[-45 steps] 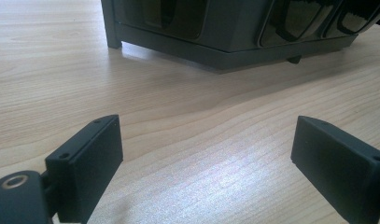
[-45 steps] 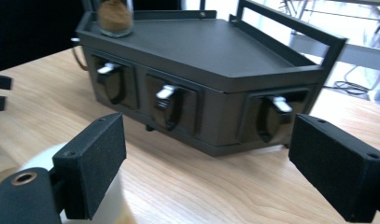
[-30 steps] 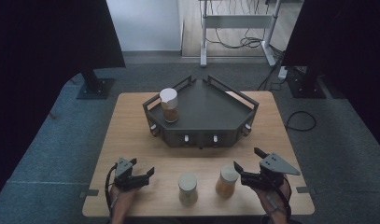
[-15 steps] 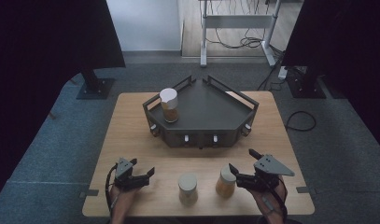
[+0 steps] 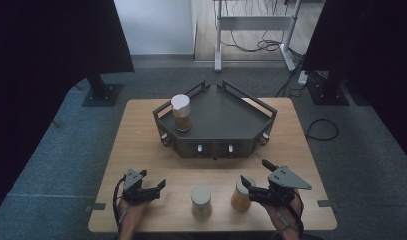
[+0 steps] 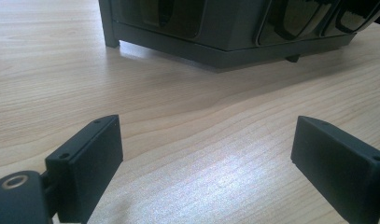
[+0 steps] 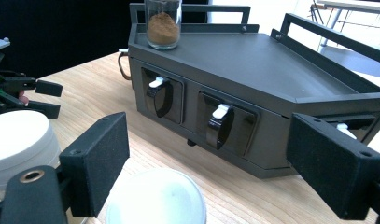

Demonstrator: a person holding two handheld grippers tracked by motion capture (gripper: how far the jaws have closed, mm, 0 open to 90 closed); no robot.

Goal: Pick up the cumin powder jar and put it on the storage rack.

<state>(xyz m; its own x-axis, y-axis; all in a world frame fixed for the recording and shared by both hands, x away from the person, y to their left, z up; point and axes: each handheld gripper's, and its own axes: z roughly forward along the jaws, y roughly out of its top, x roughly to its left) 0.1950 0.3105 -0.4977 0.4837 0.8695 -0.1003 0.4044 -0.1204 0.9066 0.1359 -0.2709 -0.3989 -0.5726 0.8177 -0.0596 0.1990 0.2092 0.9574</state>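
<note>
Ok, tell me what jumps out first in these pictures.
The dark angular rack stands at the far middle of the wooden table, with one spice jar on its left corner. Two more lidded jars wait at the near edge, and the right gripper hangs open beside the right jar. The left gripper rests open over bare wood.

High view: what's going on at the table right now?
A person holds tongs in each hand. The right tongs stand open beside the nearer spice jar, not gripping it. The left tongs rest open over bare wood. A second jar stands between them, and a third sits on the dark rack.
</note>
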